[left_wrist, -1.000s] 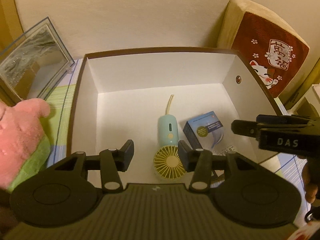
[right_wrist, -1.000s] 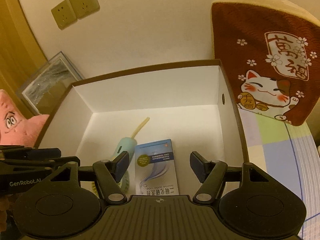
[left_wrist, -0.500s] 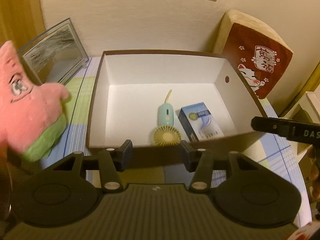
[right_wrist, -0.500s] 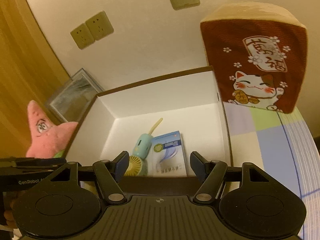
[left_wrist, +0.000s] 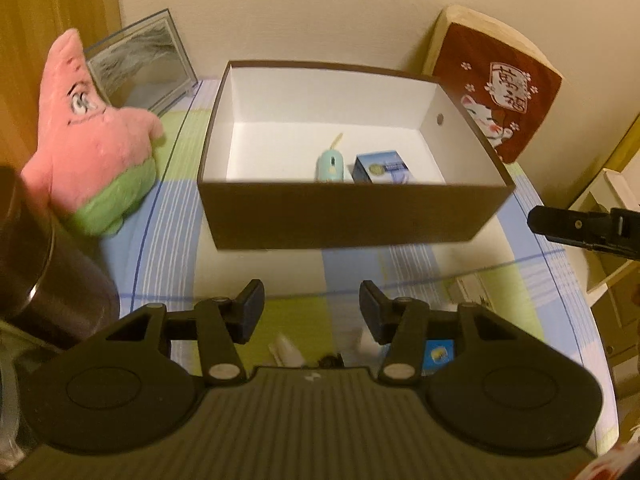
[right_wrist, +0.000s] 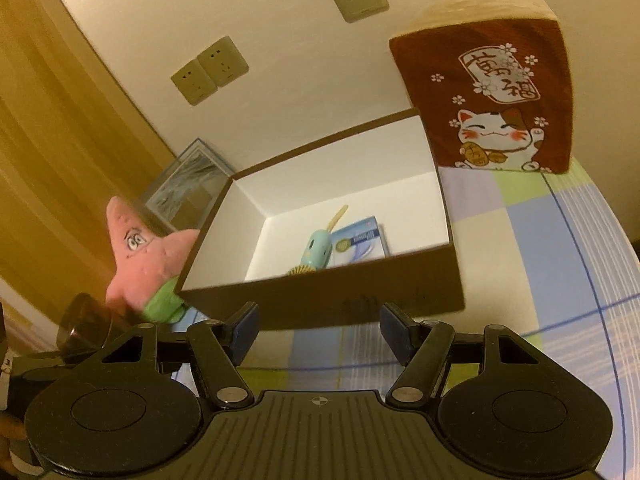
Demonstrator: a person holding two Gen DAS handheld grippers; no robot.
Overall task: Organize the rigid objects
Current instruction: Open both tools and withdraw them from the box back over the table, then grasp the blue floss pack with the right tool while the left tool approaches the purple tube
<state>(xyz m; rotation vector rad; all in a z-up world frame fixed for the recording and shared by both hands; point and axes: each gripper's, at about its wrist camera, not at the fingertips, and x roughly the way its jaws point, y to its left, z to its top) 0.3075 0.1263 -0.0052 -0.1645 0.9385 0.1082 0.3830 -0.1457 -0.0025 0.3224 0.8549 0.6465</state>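
- Left wrist view: the left gripper (left_wrist: 311, 307) stands with its black fingers (left_wrist: 251, 306) apart and nothing between them; its jaws have just been opening a little.
- Ahead on the worktop (left_wrist: 280, 272), which has a glossy pastel check surface, sits a rectangular cardboard box (left_wrist: 344, 216), brown outside and plain white inside, lid off.
- Inside the box, near its front wall, lie a mint-green handheld fan (left_wrist: 330, 165) with a rounded plastic body and a pale strap, and just beside it a small blue carton (left_wrist: 382, 170) with printed faces.
- Left of the box stands a pink star-shaped plush toy (left_wrist: 86, 136) with a green lower part and a fuzzy surface; behind it a clear framed picture (left_wrist: 140, 68) leans at the wall.
- A dark cylindrical metal cup (left_wrist: 36, 264) is at the left edge, close to the camera.
- A red cushion with a cat print (left_wrist: 496, 92) leans behind the box's right corner.
- The right gripper (left_wrist: 584, 232) enters from the right edge; its state cannot be told here.
- Small items below the fingers are too hidden to identify.
- Right wrist view: the right gripper (right_wrist: 318, 330) has its fingers (right_wrist: 394, 332) spread and empty, held before the box's (right_wrist: 360, 300) brown front wall.
- The fan (right_wrist: 318, 250) and blue carton (right_wrist: 362, 240) lie side by side on the white floor of the box.
- The plush toy (right_wrist: 148, 252) stands by the box's left corner; the cushion (right_wrist: 492, 100) stands upright at its far right corner.
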